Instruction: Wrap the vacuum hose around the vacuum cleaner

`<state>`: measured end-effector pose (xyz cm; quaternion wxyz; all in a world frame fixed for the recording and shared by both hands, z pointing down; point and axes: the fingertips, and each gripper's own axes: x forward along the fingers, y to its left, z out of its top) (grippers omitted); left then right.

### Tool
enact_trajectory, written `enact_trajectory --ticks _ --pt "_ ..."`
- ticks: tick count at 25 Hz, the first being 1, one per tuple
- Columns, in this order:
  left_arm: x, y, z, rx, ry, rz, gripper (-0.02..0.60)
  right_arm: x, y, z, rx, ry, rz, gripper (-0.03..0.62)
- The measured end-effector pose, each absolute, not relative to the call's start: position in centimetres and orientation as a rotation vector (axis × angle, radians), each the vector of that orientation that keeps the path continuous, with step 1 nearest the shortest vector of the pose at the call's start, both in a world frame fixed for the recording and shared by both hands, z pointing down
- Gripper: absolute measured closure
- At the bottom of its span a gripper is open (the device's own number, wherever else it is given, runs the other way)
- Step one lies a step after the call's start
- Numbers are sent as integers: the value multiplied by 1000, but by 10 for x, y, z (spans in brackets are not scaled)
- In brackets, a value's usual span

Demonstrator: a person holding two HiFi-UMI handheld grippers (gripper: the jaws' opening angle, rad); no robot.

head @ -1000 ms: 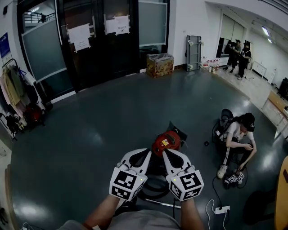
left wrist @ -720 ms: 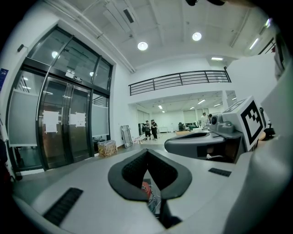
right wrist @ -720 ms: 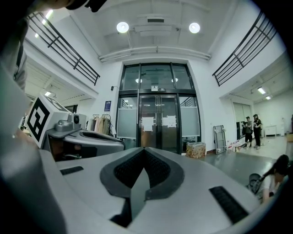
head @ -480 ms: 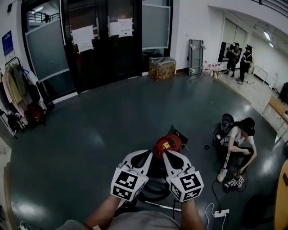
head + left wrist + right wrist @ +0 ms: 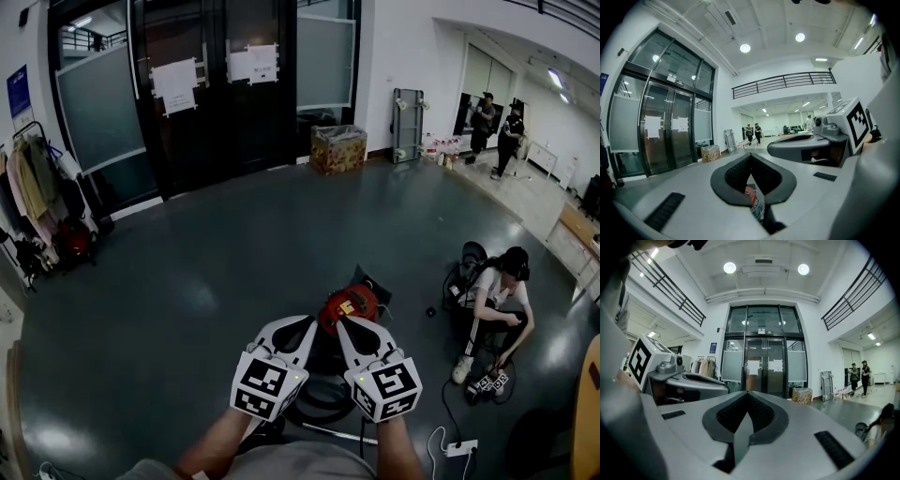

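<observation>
A red vacuum cleaner (image 5: 348, 304) stands on the dark floor just beyond both grippers in the head view. Its black hose (image 5: 323, 394) lies in loops on the floor below and between the grippers. My left gripper (image 5: 310, 323) and right gripper (image 5: 344, 324) are held side by side above the hose, both shut with nothing between the jaws. In the left gripper view a sliver of the red vacuum cleaner (image 5: 750, 194) shows through the gap under the shut jaws of the left gripper (image 5: 751, 158). The right gripper (image 5: 747, 397) points at the glass doors.
A person (image 5: 494, 295) sits on the floor at the right beside a black bag. A white power strip (image 5: 459, 444) with its cord lies at the lower right. A cardboard box (image 5: 337, 149) stands by the dark glass doors (image 5: 216, 94). Coats (image 5: 37, 197) hang at the left.
The head view has tilted slightly; the grippers and vacuum cleaner keep their places relative to each other.
</observation>
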<state>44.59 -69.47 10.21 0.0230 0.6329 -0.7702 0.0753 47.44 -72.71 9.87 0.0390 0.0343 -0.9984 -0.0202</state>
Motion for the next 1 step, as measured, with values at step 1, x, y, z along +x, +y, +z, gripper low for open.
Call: enact_trajectory --ticks 1 --pt "446 -694 102 1960 -2385 234 574 475 -726 98 104 -3061 -64 588"
